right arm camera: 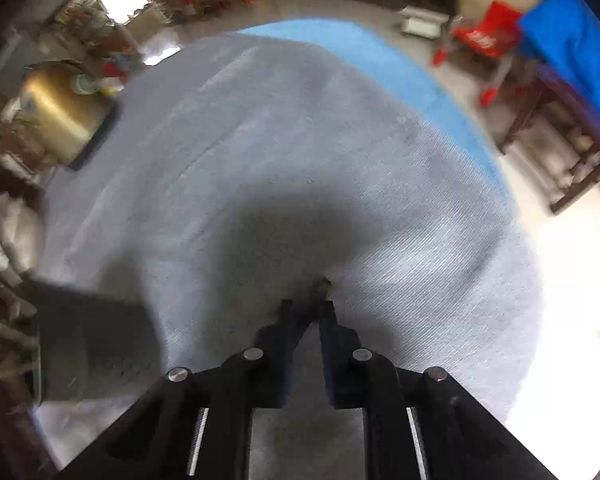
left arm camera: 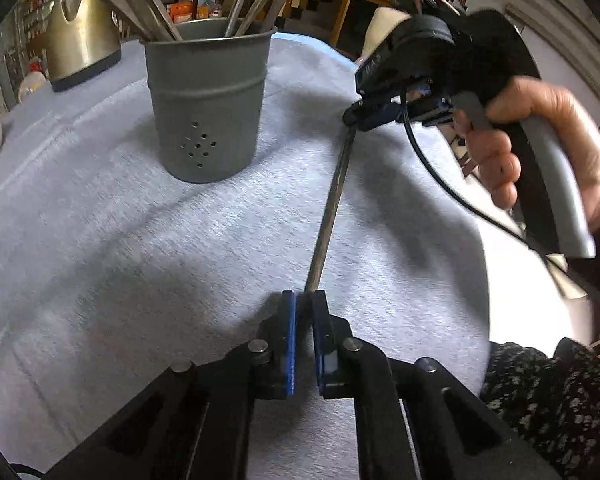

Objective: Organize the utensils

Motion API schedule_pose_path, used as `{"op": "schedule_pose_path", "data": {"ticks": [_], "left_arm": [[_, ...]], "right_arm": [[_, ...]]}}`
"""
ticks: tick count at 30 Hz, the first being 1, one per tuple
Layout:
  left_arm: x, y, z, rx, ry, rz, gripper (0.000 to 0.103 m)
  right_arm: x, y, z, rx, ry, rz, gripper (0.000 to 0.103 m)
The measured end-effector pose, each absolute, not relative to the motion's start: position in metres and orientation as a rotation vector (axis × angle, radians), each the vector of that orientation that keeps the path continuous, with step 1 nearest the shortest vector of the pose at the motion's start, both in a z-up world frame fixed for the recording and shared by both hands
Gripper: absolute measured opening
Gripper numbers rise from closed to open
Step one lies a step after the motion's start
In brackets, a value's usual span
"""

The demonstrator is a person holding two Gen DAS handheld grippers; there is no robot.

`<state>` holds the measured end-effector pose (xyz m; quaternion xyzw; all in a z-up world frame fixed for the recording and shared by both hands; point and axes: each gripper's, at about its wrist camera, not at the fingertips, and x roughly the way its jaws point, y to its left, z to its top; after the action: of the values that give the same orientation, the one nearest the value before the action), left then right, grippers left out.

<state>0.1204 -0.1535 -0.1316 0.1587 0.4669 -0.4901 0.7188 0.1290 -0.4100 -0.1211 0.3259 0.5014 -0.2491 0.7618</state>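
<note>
**One utensil gripped at both ends above the grey cloth**

Closest to me, the left gripper (left arm camera: pixel 305 300) has its blue-padded jaws drawn narrow, clamped on the near end of a long, thin metal utensil (left arm camera: pixel 332 204). The handle runs up and away from those pads, slanting over the cloth, and I cannot tell what kind of utensil it is.

Its far end meets the right gripper (left arm camera: pixel 352 116), held in the person's right hand (left arm camera: pixel 540 144). From the right wrist view those jaws (right arm camera: pixel 306 308) also stand narrow, with a small dark tip of the utensil (right arm camera: pixel 323 286) poking out just past the fingertips; the view is blurred, but the jaws look closed on it. So the piece is held at both ends, clear of the table.

Under both tools lies a pale grey tablecloth (left arm camera: pixel 140 240), with a blue edge (right arm camera: pixel 380 60) at its far side.

Beyond the left gripper stands a grey metal utensil holder (left arm camera: pixel 208 108), upright, with a small pattern of holes in its wall and several long metal handles (left arm camera: pixel 148 4) leaning out of its top. Farther back and to the left sits a brass-coloured kettle (left arm camera: pixel 84 36) on a dark base.
</note>
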Motion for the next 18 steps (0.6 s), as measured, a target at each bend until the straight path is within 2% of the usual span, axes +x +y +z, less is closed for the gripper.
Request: {"op": "schedule_pose_path", "data": {"ticks": [5,14,18], "left_arm": [[0.109,-0.151,-0.129,0.325,1.035,-1.127,0.007],[0.091,-0.164,-0.128,0.311,1.045,-1.107,0.007],[0.095,-0.166,-0.121,0.286,1.042,-1.045,0.007]], "right_arm": [[0.112,-0.416,-0.127,0.83,1.005,-0.413,0.006],[0.086,-0.432,-0.107,0.912,0.901,-0.315,0.006],[0.065,-0.435,-0.075,0.895,0.788,-0.258,0.006]]}}
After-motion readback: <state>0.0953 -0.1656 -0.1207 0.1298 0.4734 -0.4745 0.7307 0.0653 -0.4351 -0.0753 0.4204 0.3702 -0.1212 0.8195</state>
